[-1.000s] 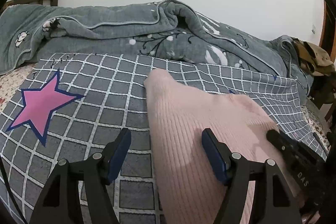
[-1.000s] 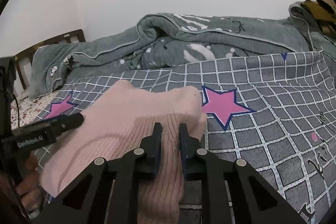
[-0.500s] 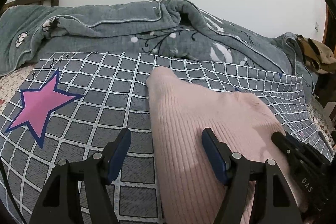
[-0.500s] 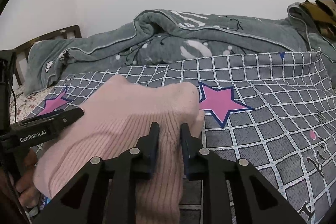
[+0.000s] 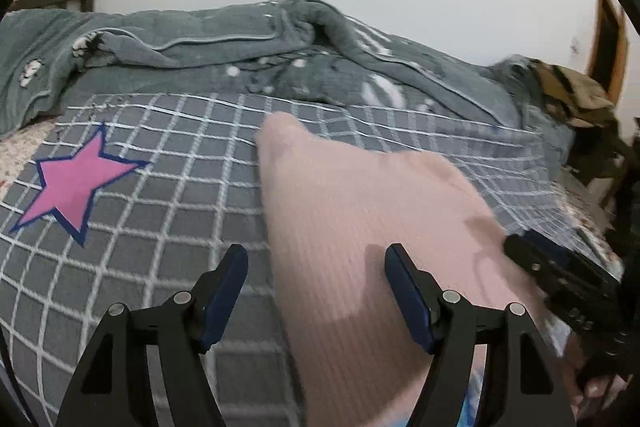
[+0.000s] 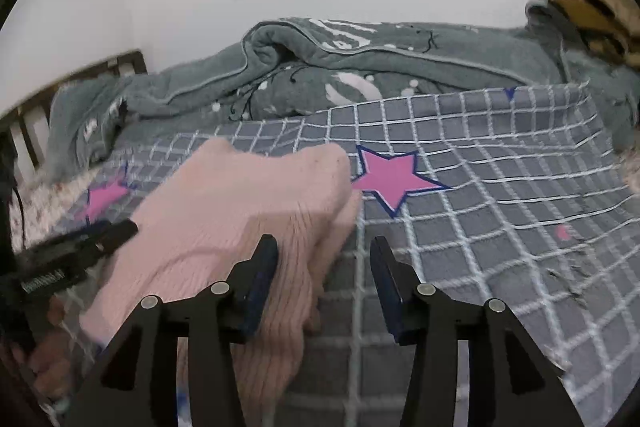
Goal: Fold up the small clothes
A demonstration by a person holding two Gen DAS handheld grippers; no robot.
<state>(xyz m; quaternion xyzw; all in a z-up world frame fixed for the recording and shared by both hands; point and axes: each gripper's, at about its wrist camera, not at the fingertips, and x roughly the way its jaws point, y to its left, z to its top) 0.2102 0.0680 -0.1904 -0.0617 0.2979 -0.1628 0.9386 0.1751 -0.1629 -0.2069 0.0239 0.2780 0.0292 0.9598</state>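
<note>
Both grippers, left (image 5: 316,291) and right (image 6: 324,279), gape over the folded pink sweater (image 6: 240,211), the right having just let go; its near edge may spring open.

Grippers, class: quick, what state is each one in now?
Left gripper: open, holding nothing.
Right gripper: open, jaws just opened off the pink knit garment.

Soft, even indoor light is falling across both views, with no glare showing. The left gripper (image 5: 316,259) is casting a broad, soft-edged shadow on the pink knit garment (image 5: 352,227), and a similar shadow is lying under the right gripper (image 6: 324,251). Motion blur is smearing both views, strongest toward the right edge of the left wrist view. Fisheye distortion is bending the checked bedspread (image 6: 500,207), and a black vignette is ringing each picture's corners.
</note>
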